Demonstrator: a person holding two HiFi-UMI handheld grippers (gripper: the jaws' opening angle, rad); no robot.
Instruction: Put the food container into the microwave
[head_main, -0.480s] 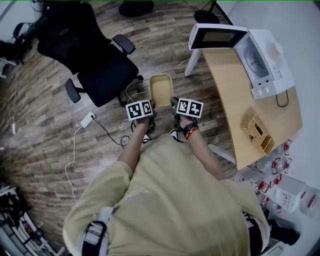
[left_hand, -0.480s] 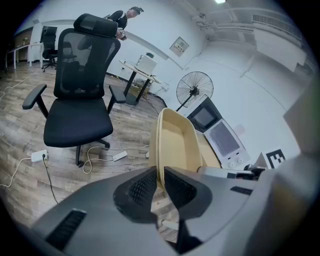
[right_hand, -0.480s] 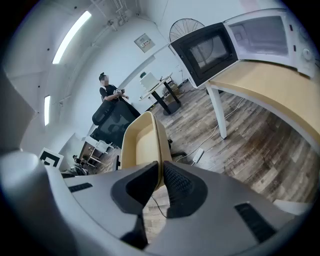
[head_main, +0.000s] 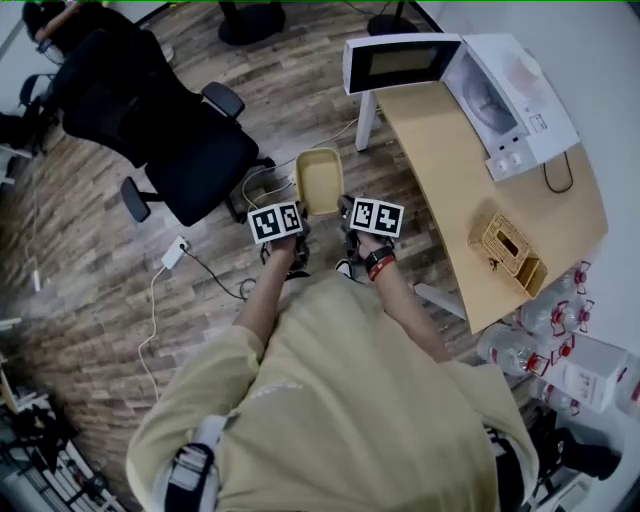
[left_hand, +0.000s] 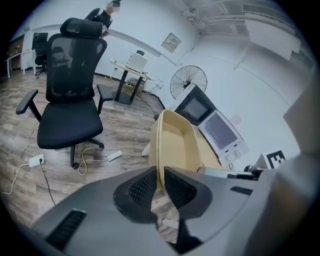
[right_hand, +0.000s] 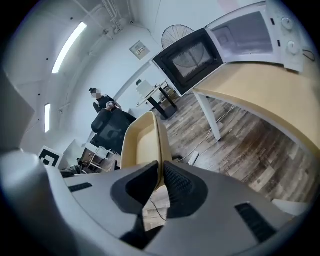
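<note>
A pale yellow, rectangular plastic food container hangs in the air over the wood-plank floor, carried between the two grippers in front of the person. The left gripper has its dark ribbed fingers drawn narrow and pinched on the container's left side wall, one pad inside and one outside. The right gripper grips the opposite side wall in the same way, its fingers closed thin on the rim. The container sits open side up and looks empty.

To the right stands a light wooden surface on white legs. At its far end rests a white microwave, its dark-windowed door swung open past the surface's edge. The container is well apart from the microwave, off the near left side of the surface. A small woven basket sits on the surface closer to the person. A black office chair stands on the floor just left of the container.
</note>
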